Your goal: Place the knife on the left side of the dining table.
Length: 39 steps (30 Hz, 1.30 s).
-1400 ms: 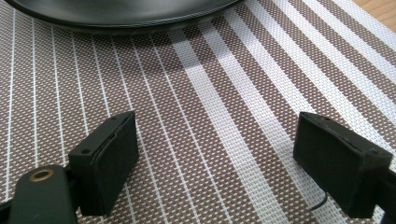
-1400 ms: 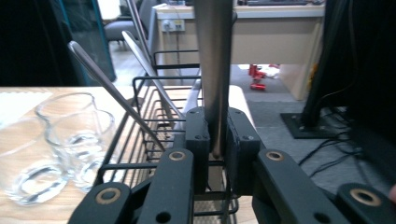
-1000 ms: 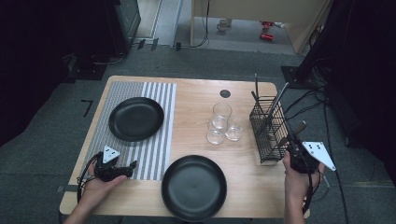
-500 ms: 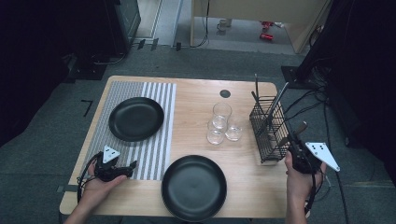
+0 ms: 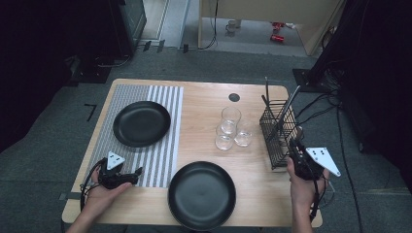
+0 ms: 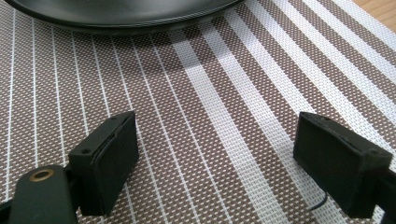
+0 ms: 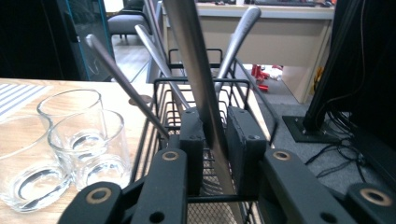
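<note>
Right hand-held gripper (image 7: 215, 149) sits at the near end of the black wire caddy (image 5: 279, 133) on the right side of the surface (image 5: 204, 99), w/ a flat steel utensil handle (image 7: 196, 79) between its pads. Jaws narrow, have just been opening a bit; handle is between them, left pad looks to be on it, right pad close beside – can't tell if that one presses. Handle leans up and away out of the caddy. Other utensil handles (image 7: 126, 86) also stick up from the caddy, leaning diff ways. In the high view the right hand-held gripper (image 5: 294, 145) is held by the person's right hand (image 5: 302, 187), just at the caddy's near corner, grey plate pointing right.

Left hand-held gripper (image 6: 229, 163) is wide open, nothing between pads, low over the striped placemat (image 6: 210, 93). Rim of a black plate (image 6: 121, 16) lies just beyond it at the top of that view. High view: left hand-held gripper (image 5: 137, 172) rests at the mat's near edge, left hand (image 5: 99, 191) behind it, jaws pointing right toward the second black plate (image 5: 201, 195), which sits on bare wood at the surface's near edge, apart from the mat.

Three clear glasses (image 5: 231, 128) stand clustered mid-surface, touching or nearly so, just left of the caddy. First plate (image 5: 141, 124) is on the mat, far half.
</note>
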Available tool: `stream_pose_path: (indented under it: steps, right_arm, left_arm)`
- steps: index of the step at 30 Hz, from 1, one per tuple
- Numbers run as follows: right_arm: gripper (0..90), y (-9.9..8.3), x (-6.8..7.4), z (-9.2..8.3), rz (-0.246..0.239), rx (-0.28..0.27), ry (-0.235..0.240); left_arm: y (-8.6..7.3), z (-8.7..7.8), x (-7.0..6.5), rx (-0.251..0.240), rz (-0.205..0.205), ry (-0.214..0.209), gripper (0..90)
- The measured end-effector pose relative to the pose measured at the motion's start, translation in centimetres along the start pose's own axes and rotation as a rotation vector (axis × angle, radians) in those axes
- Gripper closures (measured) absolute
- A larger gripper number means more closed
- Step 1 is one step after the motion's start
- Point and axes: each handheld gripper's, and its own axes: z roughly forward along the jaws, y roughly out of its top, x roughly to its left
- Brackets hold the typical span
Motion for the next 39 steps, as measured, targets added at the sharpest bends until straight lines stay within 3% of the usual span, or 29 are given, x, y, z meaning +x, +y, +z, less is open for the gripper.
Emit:
stream_pose_path:
  steps: [4, 7, 14, 23, 34, 39]
  right_arm:
    - [78.7, 0.0, 0.5, 0.1, -0.028, 0.003, -0.001]
    - [80.0, 0.0, 0.7, 0.1, -0.062, 0.005, -0.032]
    - [82.1, -0.1, 0.7, -0.1, -0.093, -0.024, -0.097]
    - [82.2, 0.1, -0.5, -0.2, -0.031, -0.030, -0.097]
    - [80.2, 0.3, -1.6, -0.5, 0.049, -0.015, -0.025]
    - [79.3, 0.7, -1.9, -0.8, 0.050, -0.038, -0.007]
  left_arm:
    - [0.0, 0.0, 0.0, 0.000, 0.000, 0.000, 14.1]
    - [0.0, 0.0, 0.0, 0.000, 0.000, 0.000, 14.1]
    - [0.0, 0.0, 0.0, 0.000, 0.000, 0.000, 14.1]
    - [0.0, 0.0, 0.0, 0.000, 0.000, 0.000, 14.1]
    - [0.0, 0.0, 0.0, 0.000, 0.000, 0.000, 14.1]
    - [0.0, 0.0, 0.0, 0.000, 0.000, 0.000, 14.1]
